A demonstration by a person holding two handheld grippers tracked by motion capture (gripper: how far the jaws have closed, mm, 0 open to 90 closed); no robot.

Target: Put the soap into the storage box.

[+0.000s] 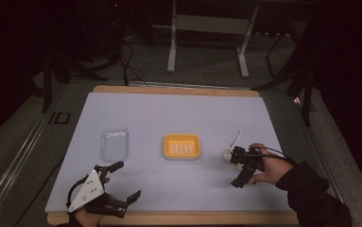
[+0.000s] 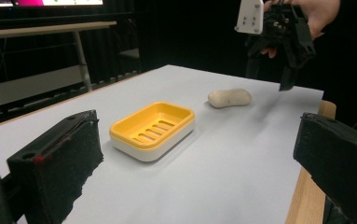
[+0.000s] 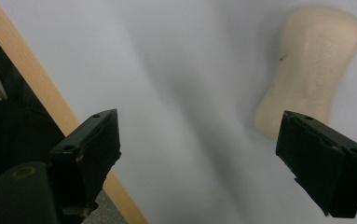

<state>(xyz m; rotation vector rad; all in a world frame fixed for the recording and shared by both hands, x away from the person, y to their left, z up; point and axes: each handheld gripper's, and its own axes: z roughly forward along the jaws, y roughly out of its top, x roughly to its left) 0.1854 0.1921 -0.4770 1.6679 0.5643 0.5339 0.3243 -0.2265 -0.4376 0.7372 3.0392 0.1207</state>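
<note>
While the right claw (image 3: 197,158) hangs over the right part of the worktop (image 1: 178,109) with its jaws spread and nothing between them, the cream soap bar (image 3: 309,70) lies just beyond one jaw, apart from it and flat on the pale sheet. To the left of the bar, mid-worktop, sits the yellow soap dish (image 1: 182,146), and farther left a clear plastic lid (image 1: 114,144). At the near left the left claw (image 1: 122,182) rests wide open and empty. As I judge it, the risk is a skewed approach: the bar lies off to one side of the jaws, so closing from here could clip its end and push it along the sheet, or its rounded, likely slick body could squirt out. The only writing I can make out is what looks like "ID" on the dark frame at the far left; it is too dim to be sure.
</note>
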